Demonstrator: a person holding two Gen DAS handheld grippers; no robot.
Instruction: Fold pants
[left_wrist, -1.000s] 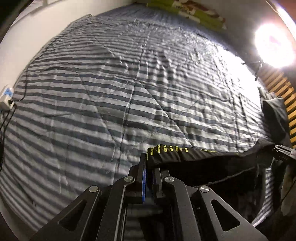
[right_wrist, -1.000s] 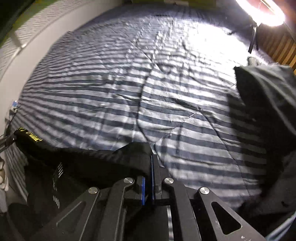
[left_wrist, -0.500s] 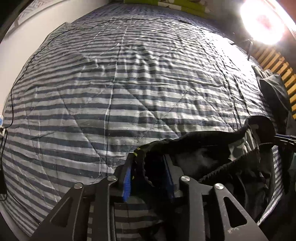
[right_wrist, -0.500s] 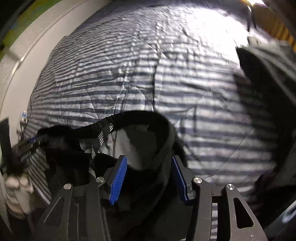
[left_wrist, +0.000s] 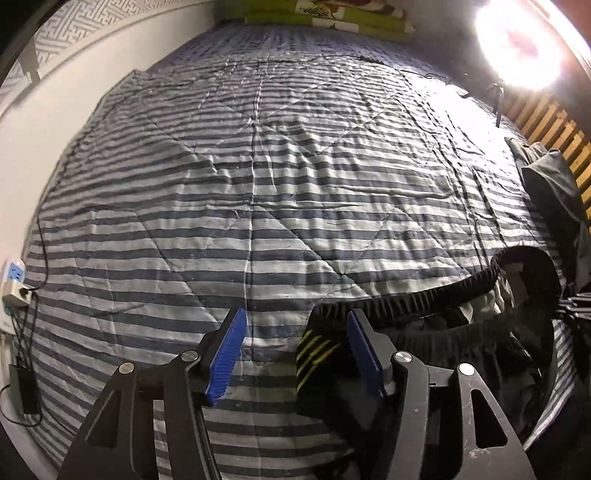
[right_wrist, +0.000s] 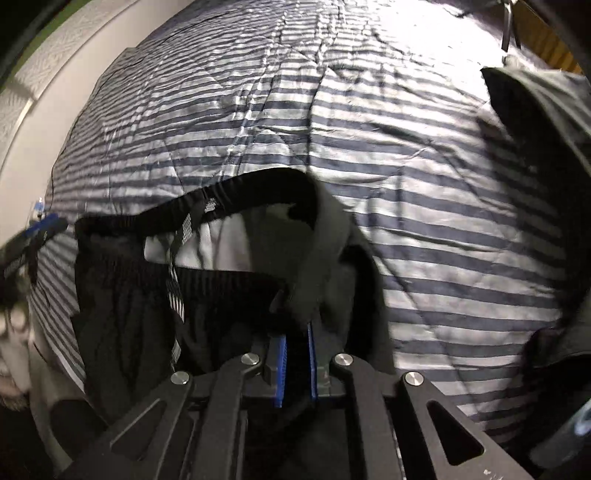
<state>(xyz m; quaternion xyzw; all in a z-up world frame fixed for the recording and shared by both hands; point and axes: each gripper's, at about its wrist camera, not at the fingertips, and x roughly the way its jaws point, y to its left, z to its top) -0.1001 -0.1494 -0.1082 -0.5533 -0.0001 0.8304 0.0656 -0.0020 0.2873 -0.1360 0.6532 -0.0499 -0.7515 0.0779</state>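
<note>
Black pants (left_wrist: 424, 299) with a ribbed waistband lie bunched at the near edge of the bed, the waist gaping so the pale lining shows. My left gripper (left_wrist: 296, 314) is opening. The waistband corner with yellow stripes (left_wrist: 314, 350) hangs between its blue pads (left_wrist: 225, 354), close to the right one, and neither pad presses on it. My right gripper (right_wrist: 295, 332) is closing, its pads nearly together on a fold of the pants (right_wrist: 129, 295) at the waist's other end. At the left rim of the right wrist view, the left gripper's blue pads (right_wrist: 48, 225) show blurred.
A grey and dark striped quilt (left_wrist: 258, 184) covers the whole bed. A dark garment (left_wrist: 550, 192) is heaped at the right edge (right_wrist: 535, 103), by wooden slats (left_wrist: 546, 122) and a bright lamp (left_wrist: 517, 44). A power strip (left_wrist: 14, 284) with cables hangs on the white wall at left.
A second ago both grippers were shut on the stretched waistband. Both opened and the waistband slackened and gaped. Now the left stands wider off the corner, and the right has shut on fabric again.
</note>
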